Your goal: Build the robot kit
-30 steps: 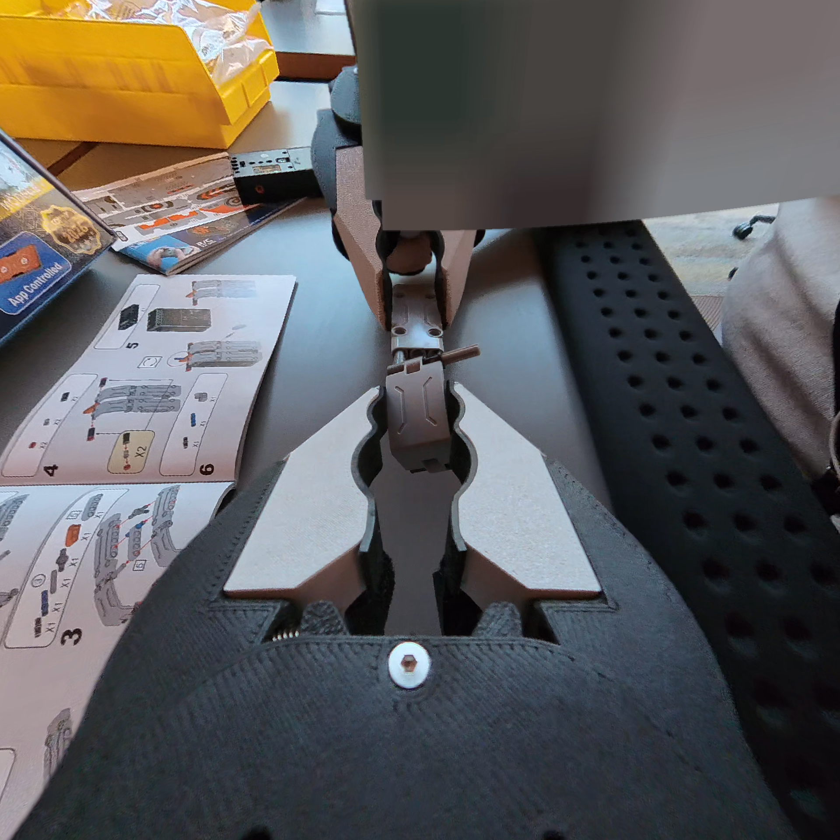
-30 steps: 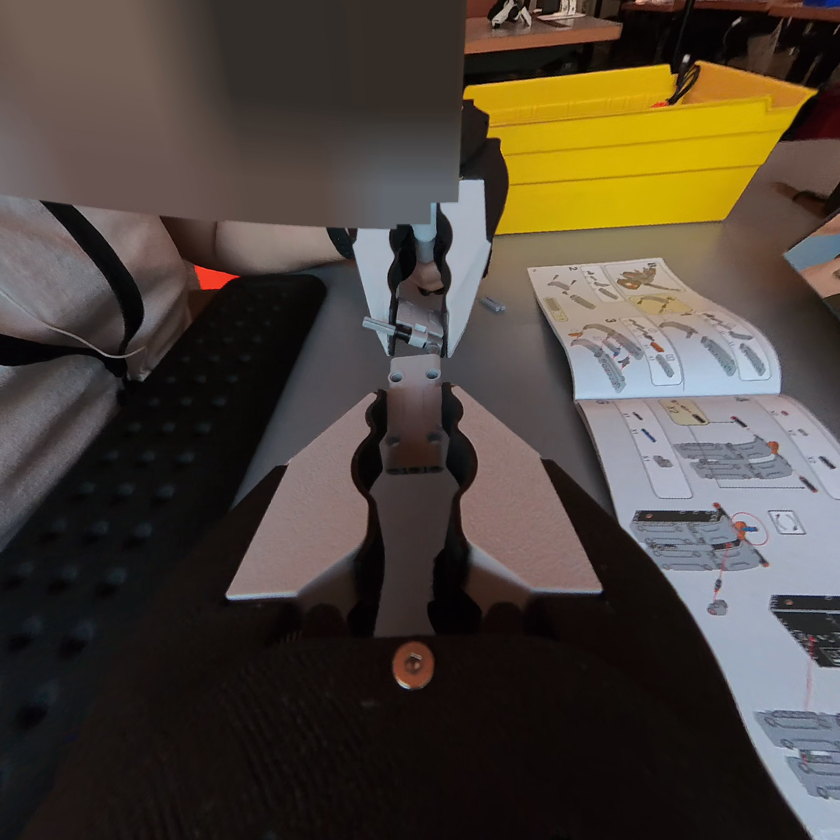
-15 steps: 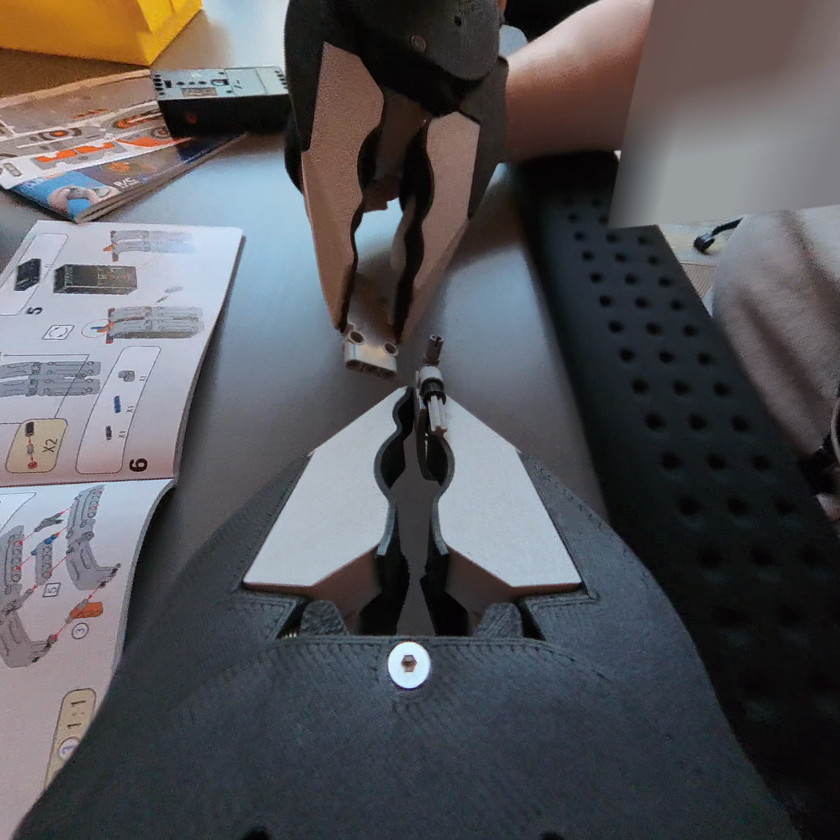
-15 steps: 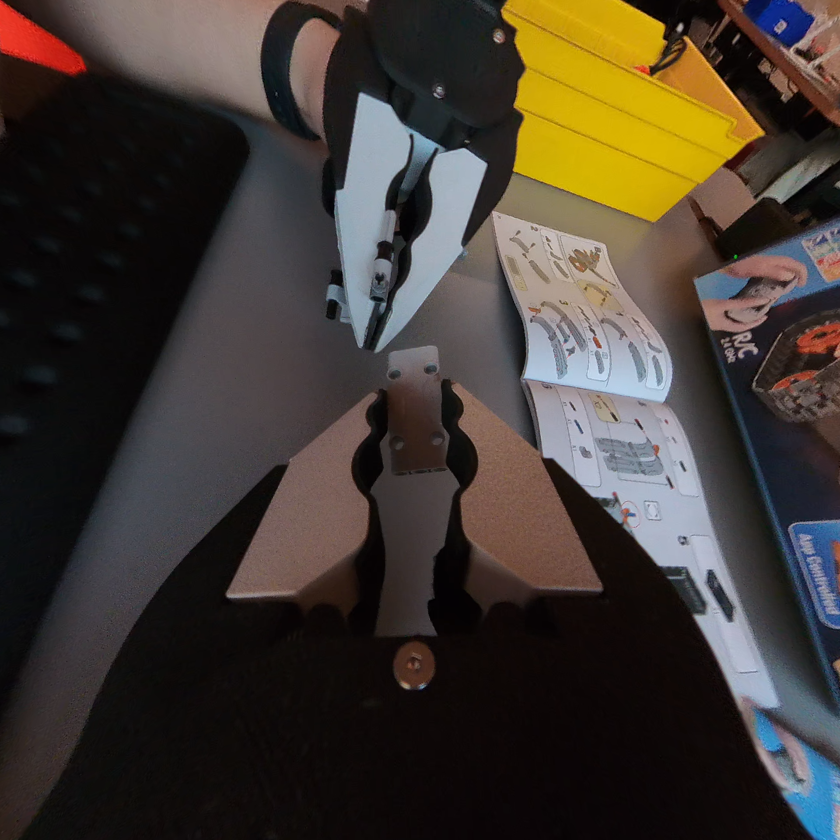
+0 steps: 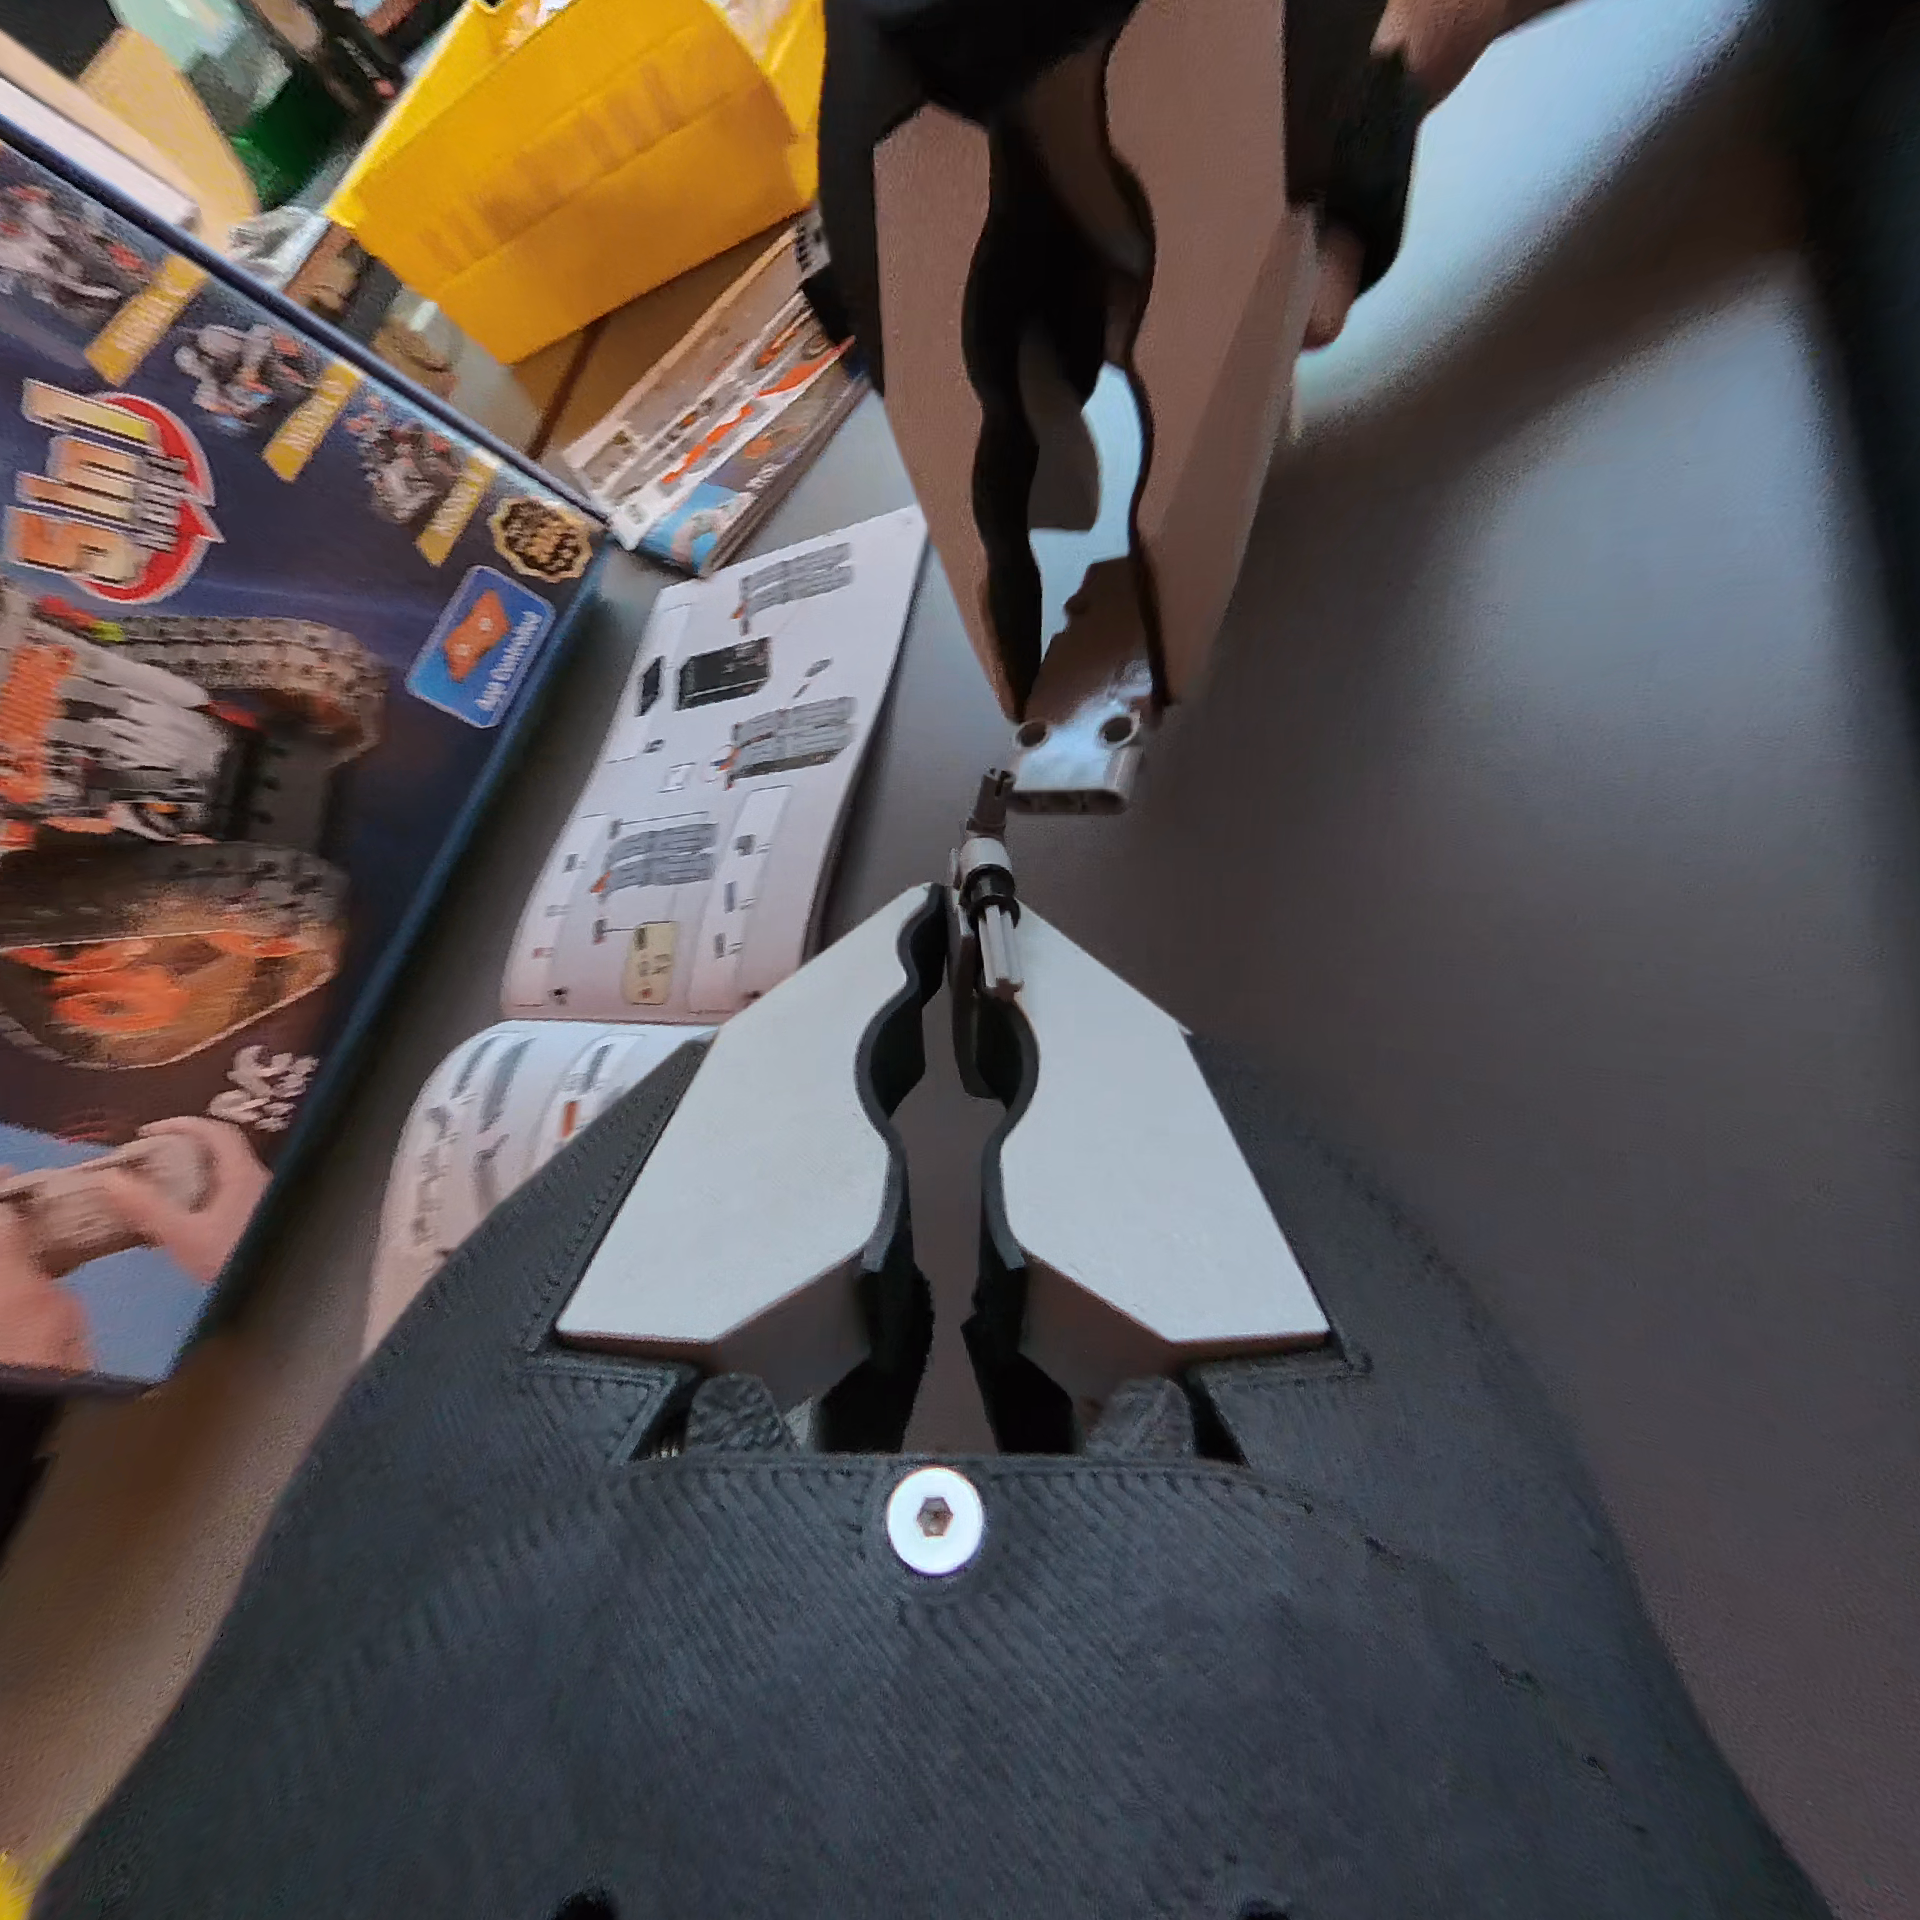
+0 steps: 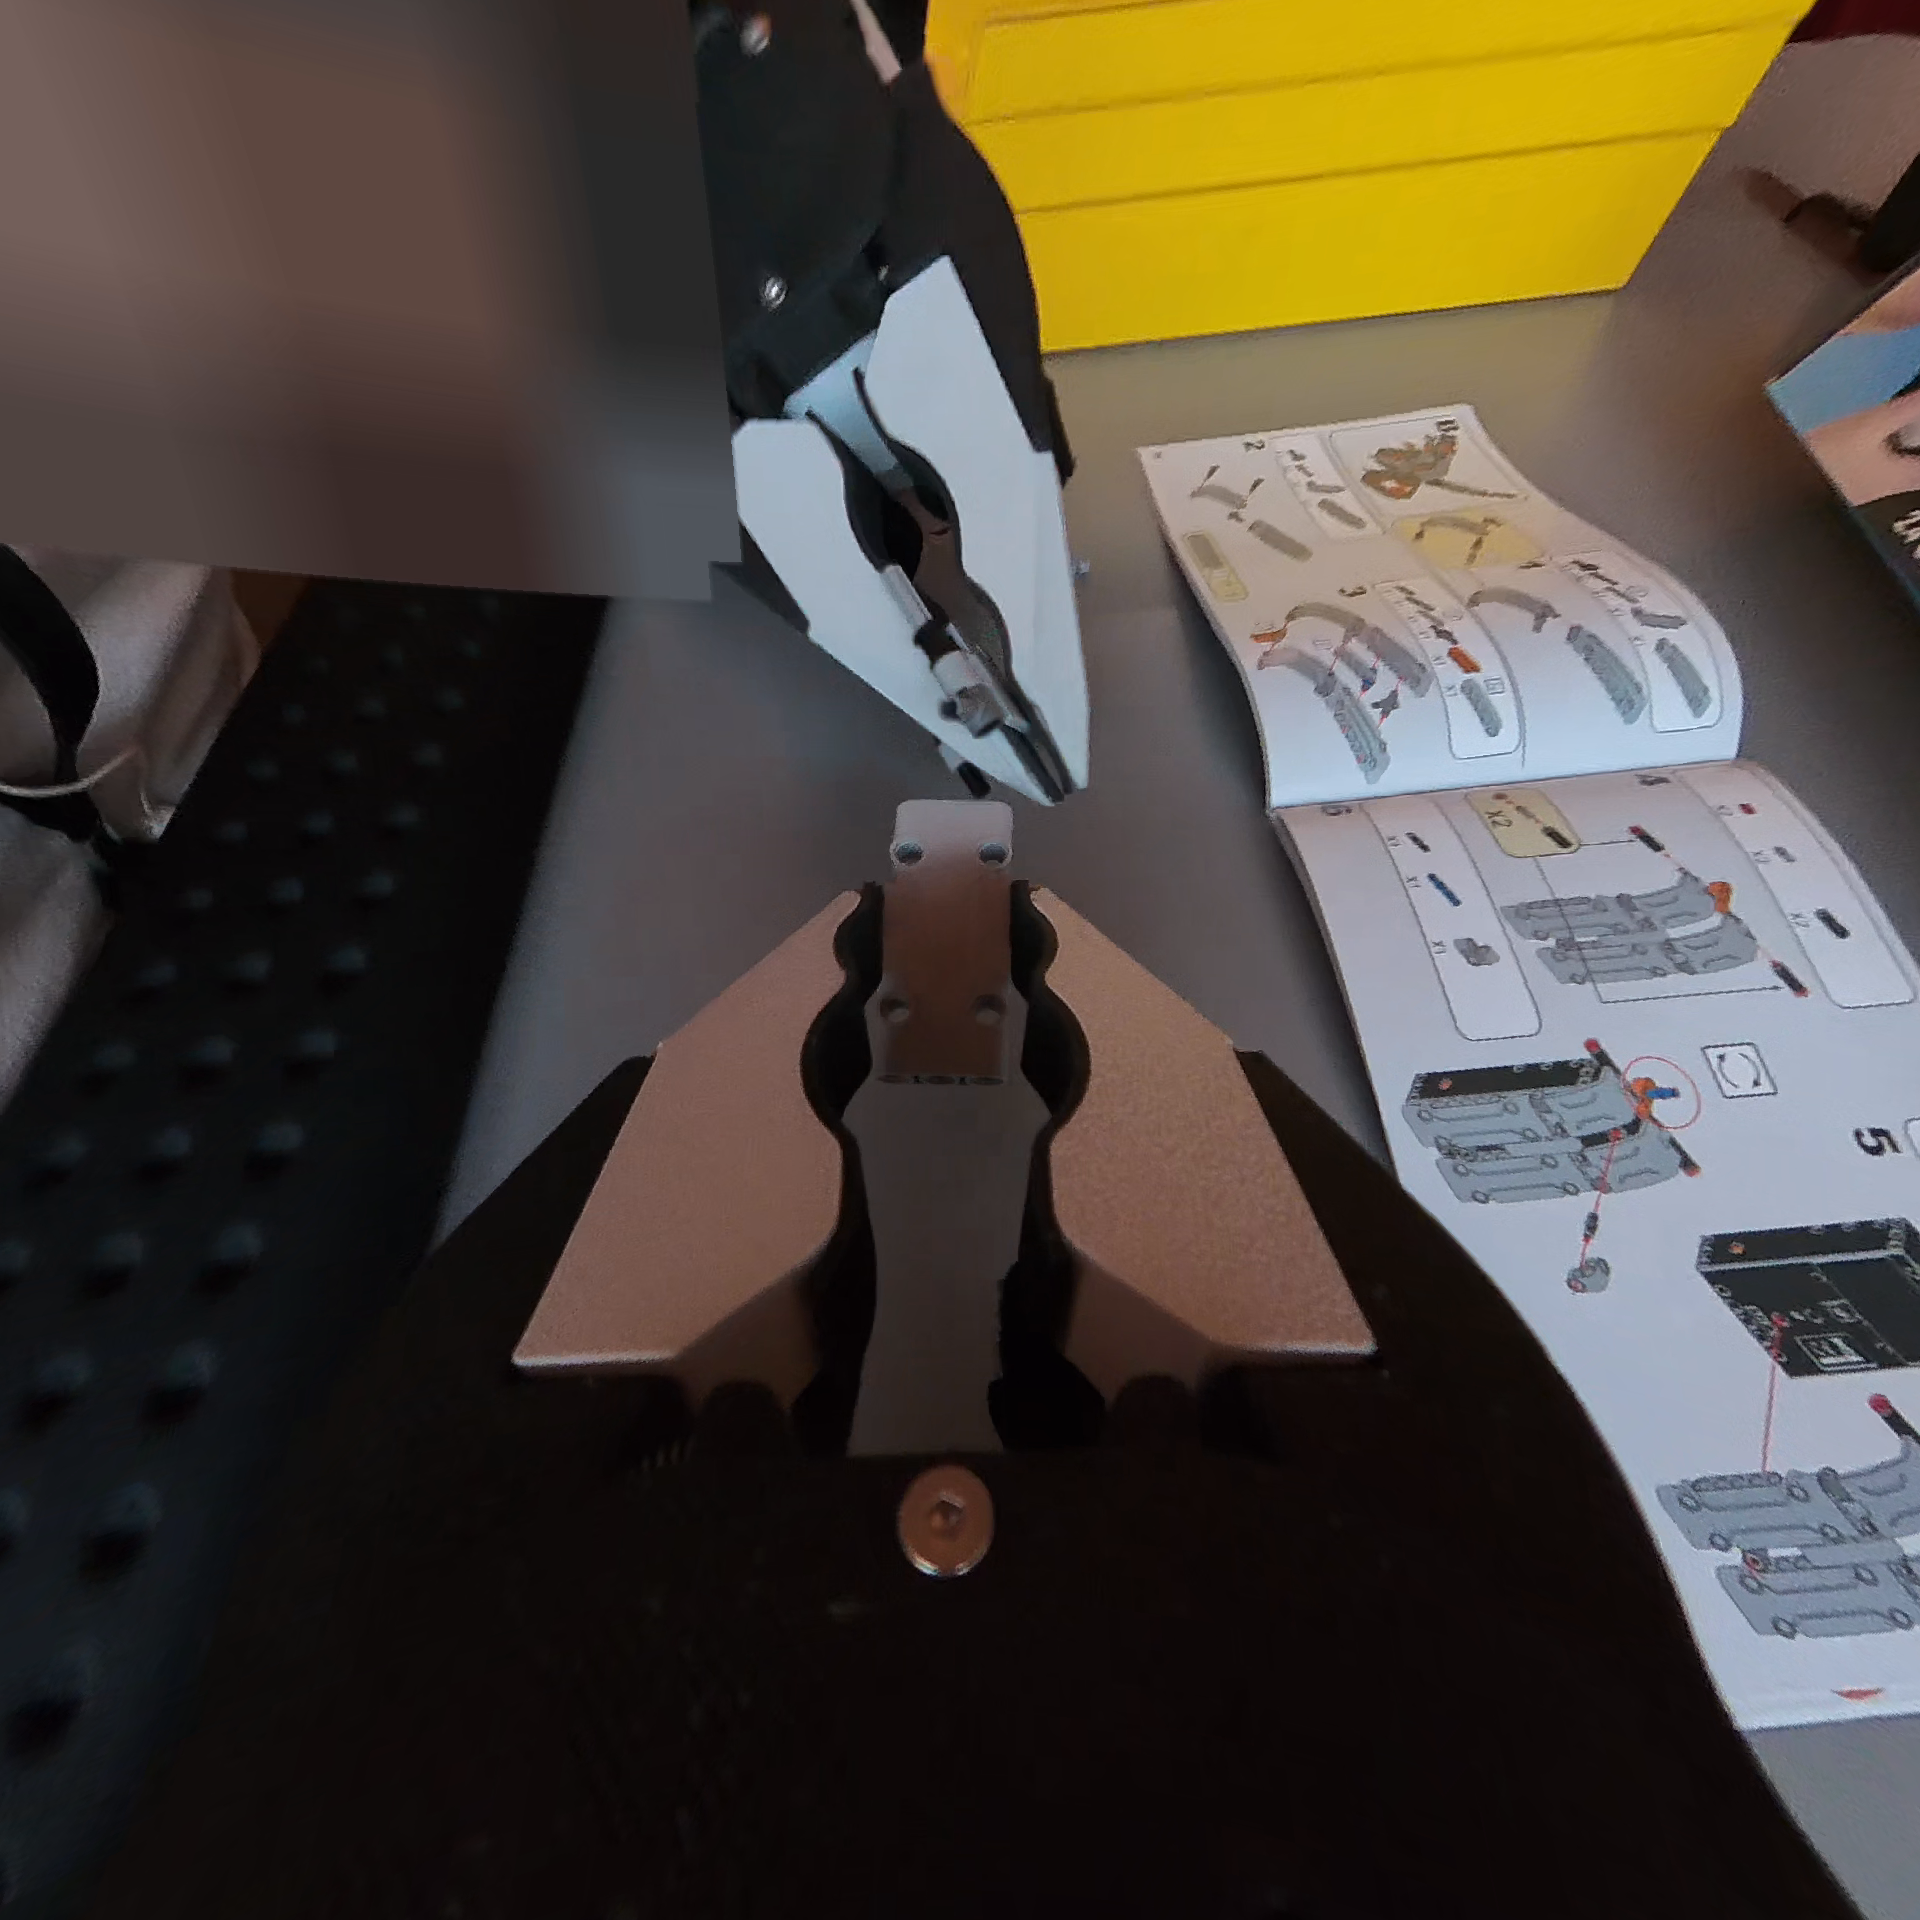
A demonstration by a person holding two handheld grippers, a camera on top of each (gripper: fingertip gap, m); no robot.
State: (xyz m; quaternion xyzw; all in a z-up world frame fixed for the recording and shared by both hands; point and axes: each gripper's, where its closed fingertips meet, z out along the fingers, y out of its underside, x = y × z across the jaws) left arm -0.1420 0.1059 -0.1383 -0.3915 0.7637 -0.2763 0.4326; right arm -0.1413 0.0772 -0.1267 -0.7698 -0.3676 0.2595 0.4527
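My left gripper (image 5: 966, 906) is shut on a thin grey-and-black axle pin (image 5: 985, 914) that sticks out past its tips. My right gripper (image 6: 948, 900) is shut on a flat light-grey building block with round holes (image 6: 948, 966). The two grippers point at each other above the dark table (image 5: 1558, 935). In the left wrist view the right gripper (image 5: 1086, 698) comes down from the top with the block (image 5: 1081, 750), and the pin's tip lies right beside the block's near corner. In the right wrist view the left gripper (image 6: 1049, 784) hangs tilted just beyond the block, with the pin (image 6: 951, 675) between its fingers.
An open instruction booklet (image 6: 1558, 935) lies right of the grippers; it also shows in the left wrist view (image 5: 748, 790). A blue toy box (image 5: 208, 727), a second booklet (image 5: 717, 416) and a yellow bin (image 6: 1299, 187) stand beyond. A black perforated mat (image 6: 260, 935) lies alongside.
A second ago the two held pieces met end to end. They have come apart, both grippers have tilted, and the pin's tip has come back beside the block's end.
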